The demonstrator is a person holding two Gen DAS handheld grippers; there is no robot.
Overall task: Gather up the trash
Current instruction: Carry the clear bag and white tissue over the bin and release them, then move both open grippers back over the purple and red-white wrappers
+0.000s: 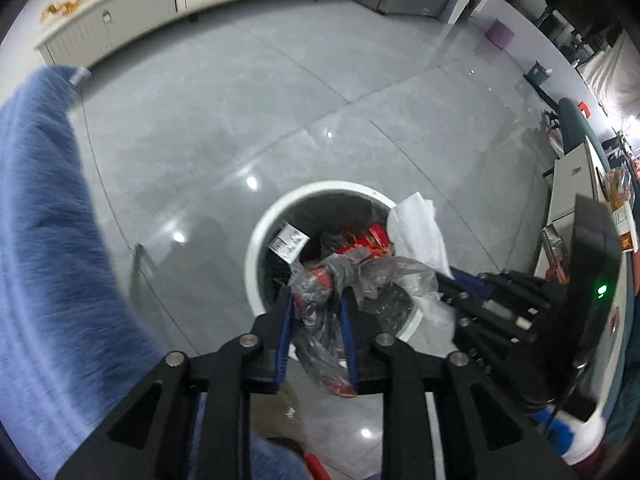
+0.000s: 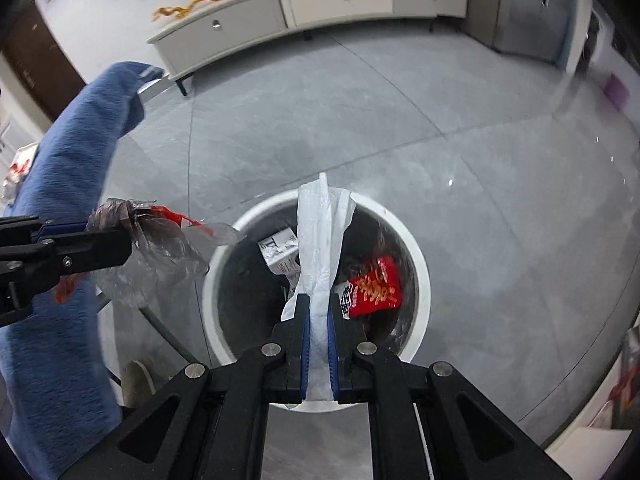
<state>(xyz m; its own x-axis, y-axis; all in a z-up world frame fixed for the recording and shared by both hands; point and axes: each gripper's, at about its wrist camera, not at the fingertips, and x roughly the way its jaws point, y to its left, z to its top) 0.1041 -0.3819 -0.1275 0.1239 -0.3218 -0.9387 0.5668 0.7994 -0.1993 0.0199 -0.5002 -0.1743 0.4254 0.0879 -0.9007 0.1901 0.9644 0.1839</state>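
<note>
A white round trash bin [image 1: 256, 248] [image 2: 424, 276] stands on the floor below both grippers, holding a red snack packet [image 2: 376, 286] and a small carton [image 1: 289, 240]. My left gripper [image 1: 316, 300] is shut on a crumpled clear plastic wrapper with red print [image 1: 344, 276], held above the bin's near rim; it also shows in the right wrist view [image 2: 160, 236]. My right gripper [image 2: 319, 300] is shut on a white paper tissue [image 2: 322, 240], held over the bin's opening. The tissue shows in the left wrist view [image 1: 418, 236] too.
Grey tiled floor [image 1: 280, 120] surrounds the bin. A long white cabinet [image 2: 312, 4] runs along the far wall. A blue fuzzy cloth [image 1: 48, 240] fills the left. A table with clutter [image 1: 568, 184] is at the right. A purple stool [image 1: 500, 34] stands far off.
</note>
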